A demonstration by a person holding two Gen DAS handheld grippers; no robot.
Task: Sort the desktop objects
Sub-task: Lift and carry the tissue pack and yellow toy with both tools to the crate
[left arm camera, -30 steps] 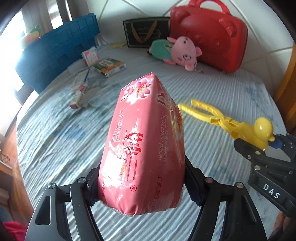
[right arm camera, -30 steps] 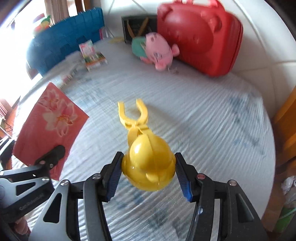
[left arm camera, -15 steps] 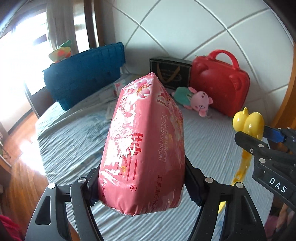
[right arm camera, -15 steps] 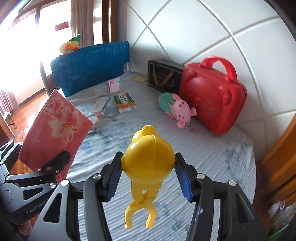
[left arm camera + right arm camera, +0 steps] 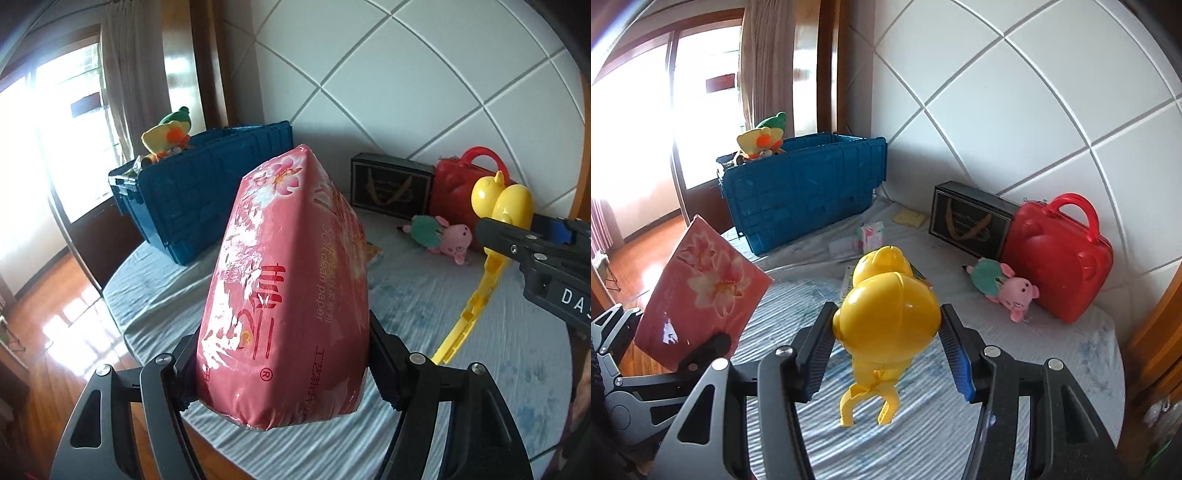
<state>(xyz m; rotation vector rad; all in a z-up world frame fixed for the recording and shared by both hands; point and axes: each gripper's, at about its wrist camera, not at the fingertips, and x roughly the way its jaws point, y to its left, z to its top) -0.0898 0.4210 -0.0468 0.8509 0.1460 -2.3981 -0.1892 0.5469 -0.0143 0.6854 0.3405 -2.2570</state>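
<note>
My left gripper (image 5: pixel 282 365) is shut on a pink pack of tissue paper (image 5: pixel 288 291), held up above the round table with its flowered end pointing away. The same tissue pack (image 5: pixel 701 291) shows at the left of the right wrist view. My right gripper (image 5: pixel 886 350) is shut on a yellow duck-headed tongs toy (image 5: pixel 886 317), whose claws hang down toward the tablecloth. That duck toy (image 5: pixel 502 203) also appears at the right edge of the left wrist view. Both loads are in the air, side by side and apart.
A blue crate (image 5: pixel 805 188) with a plush toy (image 5: pixel 762 136) on its rim stands at the table's back left. A black box (image 5: pixel 971 221), a red case (image 5: pixel 1060 258) and a pink pig plush (image 5: pixel 1004 288) sit at the back right. Small packets (image 5: pixel 868 236) lie between.
Both grippers have risen and tilted upward from the tablecloth, carrying the tissue pack and the duck toy. The wall and window now fill the upper views.
</note>
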